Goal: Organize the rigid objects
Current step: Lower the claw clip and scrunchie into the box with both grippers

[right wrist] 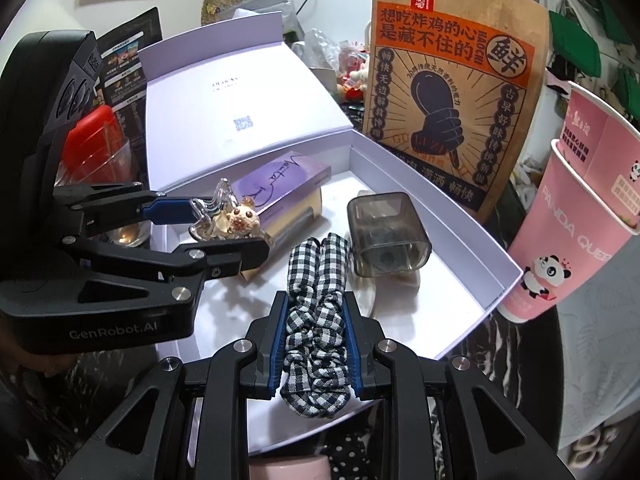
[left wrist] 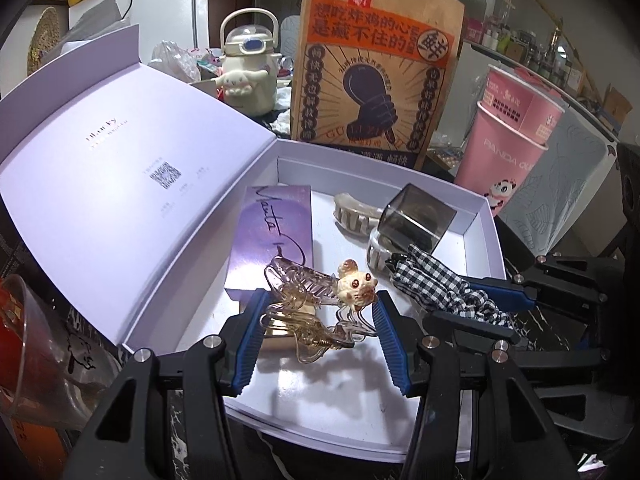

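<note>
My left gripper point(left wrist: 316, 300) is shut on a clear hair claw clip point(left wrist: 308, 296) with a cream mouse head, held just above the floor of the open white box point(left wrist: 486, 240). It also shows in the right wrist view point(right wrist: 232, 222), between the left gripper's fingers point(right wrist: 224, 256). My right gripper point(right wrist: 316, 300) is shut on a black-and-white checked scrunchie point(right wrist: 316, 308) over the box's near edge; it also shows in the left wrist view point(left wrist: 436, 284). In the box lie a purple carton point(left wrist: 272, 232), a smoky square case point(right wrist: 386, 236) and a pale claw clip point(left wrist: 354, 212).
The box lid point(left wrist: 132, 184) stands open at the left. A brown paper bag point(left wrist: 372, 64) stands behind the box. Stacked pink paper cups point(right wrist: 576, 232) stand at the right. A clear glass point(left wrist: 36, 352) and a red item point(right wrist: 94, 136) are at the left.
</note>
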`<state>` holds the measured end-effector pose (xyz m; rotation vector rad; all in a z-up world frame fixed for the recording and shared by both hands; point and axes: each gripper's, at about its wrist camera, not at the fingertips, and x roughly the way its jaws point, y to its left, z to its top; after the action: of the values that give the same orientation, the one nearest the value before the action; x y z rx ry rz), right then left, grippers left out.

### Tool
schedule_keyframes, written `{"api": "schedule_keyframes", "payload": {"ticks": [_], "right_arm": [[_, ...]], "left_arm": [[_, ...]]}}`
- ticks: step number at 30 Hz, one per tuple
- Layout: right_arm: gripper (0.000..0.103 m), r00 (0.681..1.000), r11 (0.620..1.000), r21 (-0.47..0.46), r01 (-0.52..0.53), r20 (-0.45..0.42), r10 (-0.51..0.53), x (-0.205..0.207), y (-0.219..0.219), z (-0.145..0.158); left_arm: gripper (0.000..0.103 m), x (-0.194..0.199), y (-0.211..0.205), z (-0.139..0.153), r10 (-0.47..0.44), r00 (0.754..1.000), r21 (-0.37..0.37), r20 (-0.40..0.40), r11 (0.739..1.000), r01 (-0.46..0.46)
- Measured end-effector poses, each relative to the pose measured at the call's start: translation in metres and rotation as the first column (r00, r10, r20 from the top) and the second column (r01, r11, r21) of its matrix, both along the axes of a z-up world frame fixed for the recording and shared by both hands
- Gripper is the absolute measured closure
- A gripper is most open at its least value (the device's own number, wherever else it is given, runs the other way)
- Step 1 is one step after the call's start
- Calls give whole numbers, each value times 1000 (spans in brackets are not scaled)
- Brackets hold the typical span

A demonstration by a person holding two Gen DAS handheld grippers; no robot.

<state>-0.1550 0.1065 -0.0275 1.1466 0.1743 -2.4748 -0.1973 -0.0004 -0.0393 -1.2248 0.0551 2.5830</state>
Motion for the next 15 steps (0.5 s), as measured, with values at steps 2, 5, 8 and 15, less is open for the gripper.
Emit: {"api": "schedule_keyframes", "payload": {"ticks": [2,5,8,15], "right_arm": [[78,1000,1000,1,7,9,-7,-1,1,-2],[78,1000,1000,2,11,22,-11,-3,1,-5],[76,999,1000,3,14,30,-14,-3,1,-6],[76,998,999,6,32,45,-32,-5,3,-9]], "left_arm": [[51,0,1,-2,0,1000,-9,9,1000,0],[51,-1,2,-4,1,1000,-18,22,1000,-1],[51,-2,2,-7,5,999,-24,36,1000,-4],[51,0,5,-6,27,999,-85,33,996,-24]]}}
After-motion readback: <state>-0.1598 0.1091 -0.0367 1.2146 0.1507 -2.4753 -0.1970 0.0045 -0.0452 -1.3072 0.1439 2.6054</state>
